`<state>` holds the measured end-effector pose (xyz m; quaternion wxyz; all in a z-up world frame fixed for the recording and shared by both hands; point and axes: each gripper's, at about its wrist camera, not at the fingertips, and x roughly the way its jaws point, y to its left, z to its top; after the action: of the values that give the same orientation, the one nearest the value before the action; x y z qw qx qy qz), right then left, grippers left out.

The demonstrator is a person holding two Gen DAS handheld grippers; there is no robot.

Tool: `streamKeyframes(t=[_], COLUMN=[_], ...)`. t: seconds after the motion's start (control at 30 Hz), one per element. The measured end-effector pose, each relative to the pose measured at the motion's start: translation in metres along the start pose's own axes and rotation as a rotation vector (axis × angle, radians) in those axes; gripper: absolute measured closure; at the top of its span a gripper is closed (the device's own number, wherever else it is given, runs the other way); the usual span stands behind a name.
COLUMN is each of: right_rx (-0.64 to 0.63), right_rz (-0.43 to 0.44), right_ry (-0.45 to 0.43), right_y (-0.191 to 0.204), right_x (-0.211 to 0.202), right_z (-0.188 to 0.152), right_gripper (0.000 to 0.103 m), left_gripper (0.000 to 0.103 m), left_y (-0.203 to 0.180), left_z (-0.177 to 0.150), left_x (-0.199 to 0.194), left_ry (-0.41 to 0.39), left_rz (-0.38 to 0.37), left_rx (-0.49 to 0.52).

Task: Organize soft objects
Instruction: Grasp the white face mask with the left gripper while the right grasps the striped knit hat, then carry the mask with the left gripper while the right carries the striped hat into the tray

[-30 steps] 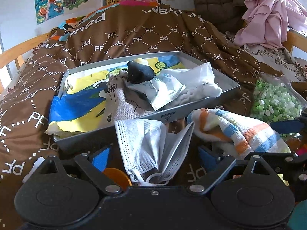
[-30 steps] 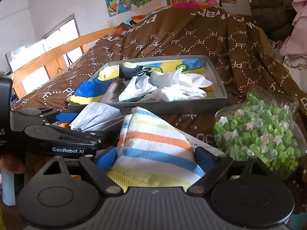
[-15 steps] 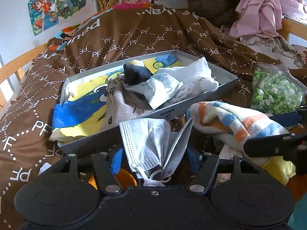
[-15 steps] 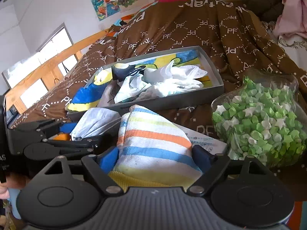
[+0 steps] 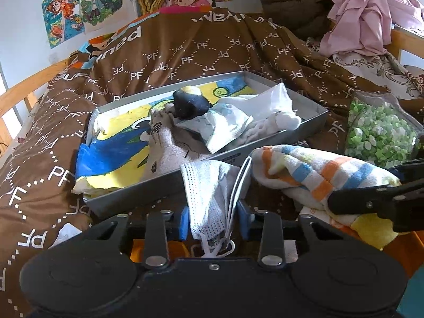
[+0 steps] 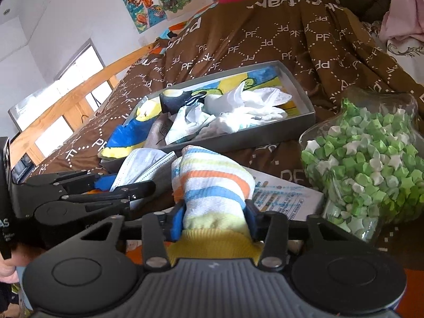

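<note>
Pinching is seen on both sides at once. A crumpled face mask (image 5: 212,193) is clamped between the blue pads of the left gripper (image 5: 213,218), its ear loops dangling below the jaws, presumably gripped at the bunched end so the loose fabric hangs clear. Beside it, a striped towel (image 6: 212,185) is squeezed by the right gripper (image 6: 214,218), the yellow hem caught low and the rolled bulk left to stand forward of the fingers. Both soft items are held above the brown quilt (image 5: 185,50), just short of the near wall of the grey tray (image 5: 315,122), where a dark sock (image 5: 189,103), white cloths and a printed bag are already heaped on a blue-and-yellow sheet. By the look of it, delivery into that tray is being lined up. Both tools are pointed at the tray, roughly level, side by side, the right one tilted slightly. A bag of green paper stars (image 6: 365,156) is left well to the right, apart from the tray.
</note>
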<state>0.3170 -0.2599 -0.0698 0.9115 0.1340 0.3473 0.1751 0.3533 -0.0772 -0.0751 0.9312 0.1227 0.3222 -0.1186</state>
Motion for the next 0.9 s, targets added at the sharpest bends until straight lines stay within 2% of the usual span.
streamKeyframes(t=[0.1, 0.3, 0.53, 0.77, 0.9], right_rx=[-0.006, -0.026, -0.092, -0.136, -0.133], right_rz=[-0.017, -0.037, -0.054, -0.066, -0.096], right_ry=[-0.021, -0.046, -0.144, -0.28, -0.298], right_y=[0.001, 0.003, 0.013, 0.019, 0.017], right_x=[-0.003, -0.005, -0.019, -0.038, -0.036], right_z=[0.0, 0.0, 0.001, 0.003, 0.003], right_gripper=[0.072, 0.077, 0.078, 0.078, 0.078], left_gripper=[0.072, 0.076, 0.077, 0.077, 0.077], left_y=[-0.004, -0.008, -0.005, -0.001, -0.002], left_z=[0.002, 0.011, 0.024, 0.043, 0.053], left_x=[-0.004, -0.014, -0.036, -0.061, -0.07], left_ry=[-0.013, -0.02, -0.045, -0.105, -0.137], left_rz=[0.007, 0.014, 0.045, 0.09, 0.108], left_rx=[0.015, 0.001, -0.047, -0.102, -0.098])
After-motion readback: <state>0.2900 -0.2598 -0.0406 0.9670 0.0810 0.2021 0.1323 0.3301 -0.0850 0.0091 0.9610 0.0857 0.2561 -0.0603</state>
